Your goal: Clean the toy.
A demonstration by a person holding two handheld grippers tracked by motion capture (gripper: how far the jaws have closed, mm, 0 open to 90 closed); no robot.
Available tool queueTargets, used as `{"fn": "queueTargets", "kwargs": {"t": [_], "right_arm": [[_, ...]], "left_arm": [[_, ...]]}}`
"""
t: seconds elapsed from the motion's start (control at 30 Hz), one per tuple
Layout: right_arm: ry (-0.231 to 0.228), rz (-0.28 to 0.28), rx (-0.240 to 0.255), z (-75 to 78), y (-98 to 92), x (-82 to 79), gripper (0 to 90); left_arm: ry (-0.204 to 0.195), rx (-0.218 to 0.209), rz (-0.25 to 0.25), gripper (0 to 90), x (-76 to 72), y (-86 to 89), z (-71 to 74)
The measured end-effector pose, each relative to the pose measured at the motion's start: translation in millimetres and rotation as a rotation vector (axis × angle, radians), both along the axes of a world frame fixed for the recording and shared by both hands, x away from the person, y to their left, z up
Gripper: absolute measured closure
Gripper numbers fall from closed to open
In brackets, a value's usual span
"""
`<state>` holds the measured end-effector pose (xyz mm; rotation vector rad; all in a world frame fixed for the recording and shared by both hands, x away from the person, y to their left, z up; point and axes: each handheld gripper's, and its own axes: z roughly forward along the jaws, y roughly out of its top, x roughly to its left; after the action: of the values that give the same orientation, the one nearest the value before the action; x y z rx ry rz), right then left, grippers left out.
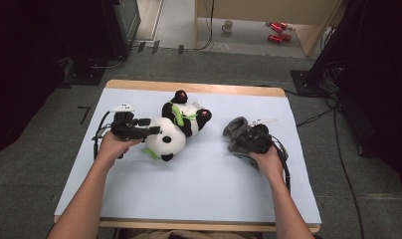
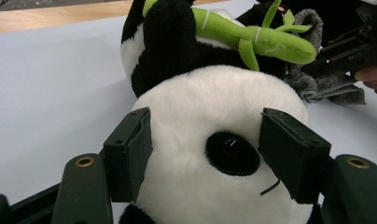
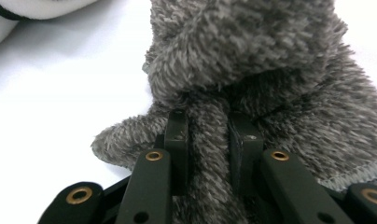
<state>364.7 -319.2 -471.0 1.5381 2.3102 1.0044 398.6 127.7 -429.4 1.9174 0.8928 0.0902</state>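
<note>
White table sheet (image 1: 199,174) | left gripper (image 2: 207,149) level, jaws wide astride panda head (image 2: 214,121) | right gripper (image 3: 207,140) low near right edge, pinching grey fleece (image 3: 252,56), fold visible up close

Even light from overhead falls on the pale tabletop (image 1: 199,189) in the high view, leaving only faint, soft shadows under the forearms, while the floor past its left and right edges sinks into near black and the whole picture is a little soft and grainy. In the left gripper view the white plush of the panda (image 2: 214,140) is bright but not blown out, and the far corner is slightly blurred. In the right gripper view the tabletop glares white, and the nearest grey fleece (image 3: 270,60) is out of focus.
</note>
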Motion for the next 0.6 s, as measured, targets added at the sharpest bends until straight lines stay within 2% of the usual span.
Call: {"fn": "queueTargets", "kwargs": {"t": [0.13, 0.23, 0.33, 0.43, 0.5, 0.6], "right_arm": [[-0.003, -0.01, 0.016, 2.5, -1.5, 0.0, 65.5], [0.002, -0.009, 0.034, 5.4, -2.8, -1.5, 55.3], [-0.016, 0.0, 0.036, 10.8, -4.9, -4.8, 43.1], [-0.039, 0.013, 0.043, 19.7, -6.8, -9.0, 35.3], [-0.059, 0.022, 0.058, 24.4, -8.0, -12.3, 33.5], [-0.072, 0.029, 0.051, 26.9, -10.8, -16.1, 33.4]], "left_arm": [[-0.046, 0.016, 0.01, 32.9, -4.5, 2.8, 6.2], [-0.069, 0.03, 0.018, 32.4, -8.5, 6.5, 10.1], [-0.09, 0.056, 0.018, 31.9, -13.1, 11.4, 12.6], [-0.116, 0.06, 0.027, 31.7, -17.8, 18.3, 13.6], [-0.127, 0.065, 0.035, 31.5, -20.6, 24.2, 13.4], [-0.132, 0.074, 0.051, 31.1, -24.2, 32.9, 12.3]]}}
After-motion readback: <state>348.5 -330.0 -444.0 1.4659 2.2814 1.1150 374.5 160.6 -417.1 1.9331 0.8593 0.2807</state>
